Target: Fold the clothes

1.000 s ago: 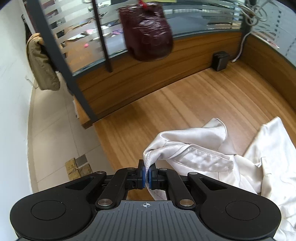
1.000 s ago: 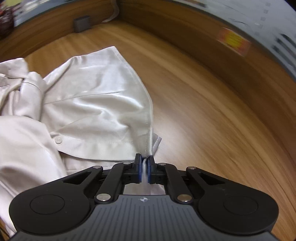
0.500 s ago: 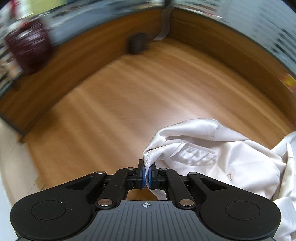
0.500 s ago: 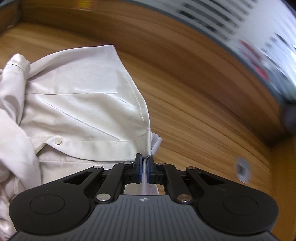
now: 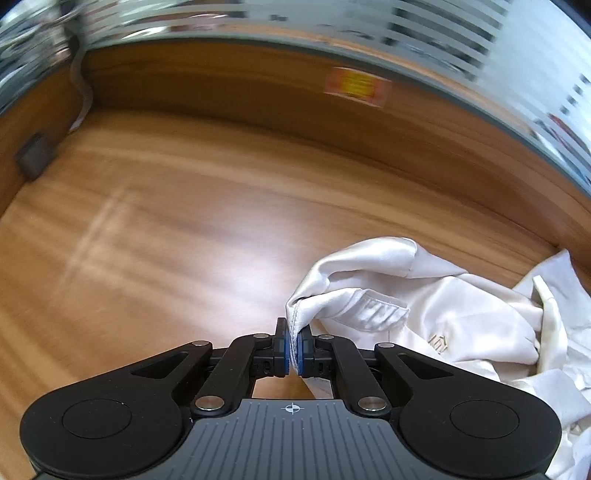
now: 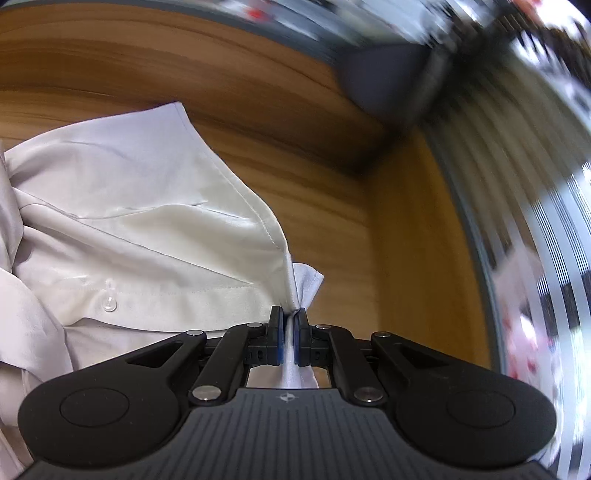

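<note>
- Left wrist view: we see the white shirt (image 5: 461, 314) bunched on the wooden tabletop (image 5: 184, 221), lower right of frame, satin sheen, a small embroidered logo on the front, heavily creased.
- One hemmed edge of it runs up into the left gripper (image 5: 293, 347); jaws clamped tight on that fold, blue pads (image 5: 281, 349) pressed against the cloth on both sides.
- Right wrist view: same shirt (image 6: 129, 221) fills the left half; button placket with one clear button (image 6: 110, 305) near the gripper body, a long stitched seam running diagonally toward the jaws.
- Right gripper (image 6: 290, 341) is pinched closed on a corner of the fabric; a small tab of cloth pokes out just right of the jaws, more hangs below between the linkages.
- We can't tell from either view whether the held edges are lifted clear of the tabletop.
- Around it: raised wooden rim (image 5: 258, 92) curving along the far side of the tabletop, an orange-yellow sticker (image 5: 356, 86) on it, a small dark box (image 5: 35, 160) at the far left by the rim.
- Striped glass partition (image 5: 443, 22) above the rim; heavily motion-blurred in both views, right view especially.
</note>
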Demonstrator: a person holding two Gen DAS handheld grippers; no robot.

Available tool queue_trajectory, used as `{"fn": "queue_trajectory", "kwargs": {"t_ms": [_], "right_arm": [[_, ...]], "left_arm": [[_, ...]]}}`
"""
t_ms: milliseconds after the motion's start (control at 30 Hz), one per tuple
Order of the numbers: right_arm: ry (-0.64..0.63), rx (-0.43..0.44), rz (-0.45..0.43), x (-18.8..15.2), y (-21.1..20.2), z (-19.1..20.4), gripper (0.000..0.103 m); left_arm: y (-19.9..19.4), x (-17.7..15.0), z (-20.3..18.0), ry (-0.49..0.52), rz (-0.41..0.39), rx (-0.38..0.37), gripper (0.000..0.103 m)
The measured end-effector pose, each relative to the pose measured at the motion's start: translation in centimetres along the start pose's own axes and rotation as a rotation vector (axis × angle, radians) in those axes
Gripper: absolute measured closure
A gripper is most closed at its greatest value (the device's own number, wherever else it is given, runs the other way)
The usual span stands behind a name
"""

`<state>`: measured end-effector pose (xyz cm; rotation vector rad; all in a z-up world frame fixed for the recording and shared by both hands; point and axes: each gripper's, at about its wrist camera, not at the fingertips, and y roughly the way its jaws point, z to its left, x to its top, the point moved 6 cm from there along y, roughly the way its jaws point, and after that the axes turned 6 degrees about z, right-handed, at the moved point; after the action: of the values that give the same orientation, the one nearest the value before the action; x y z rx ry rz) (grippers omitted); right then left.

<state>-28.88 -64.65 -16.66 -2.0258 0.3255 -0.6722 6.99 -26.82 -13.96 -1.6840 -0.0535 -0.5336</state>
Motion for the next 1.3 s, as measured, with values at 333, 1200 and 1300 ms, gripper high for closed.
{"fn": "queue_trajectory", "kwargs": {"t_ms": [333,1200,1300], "right_arm": [[0.115,0.211,-0.003,-4.2,-3.4,-1.7,0.074],[-0.105,0.519,-0.051,-1.7,-4.9,11.0,0.096],[-0.079,0.536,-0.09,-1.7,-7.6,11.0,0.097]], "left_arm": [[0.5,2.0,-5.1,0.112,-0.028,-0.023,0.097],[-1.1,2.8,0.4,0.133,0.045,-0.021,0.08],[-1.8,2.4,0.8,0.139,0.04,-0.03,0.074]]}}
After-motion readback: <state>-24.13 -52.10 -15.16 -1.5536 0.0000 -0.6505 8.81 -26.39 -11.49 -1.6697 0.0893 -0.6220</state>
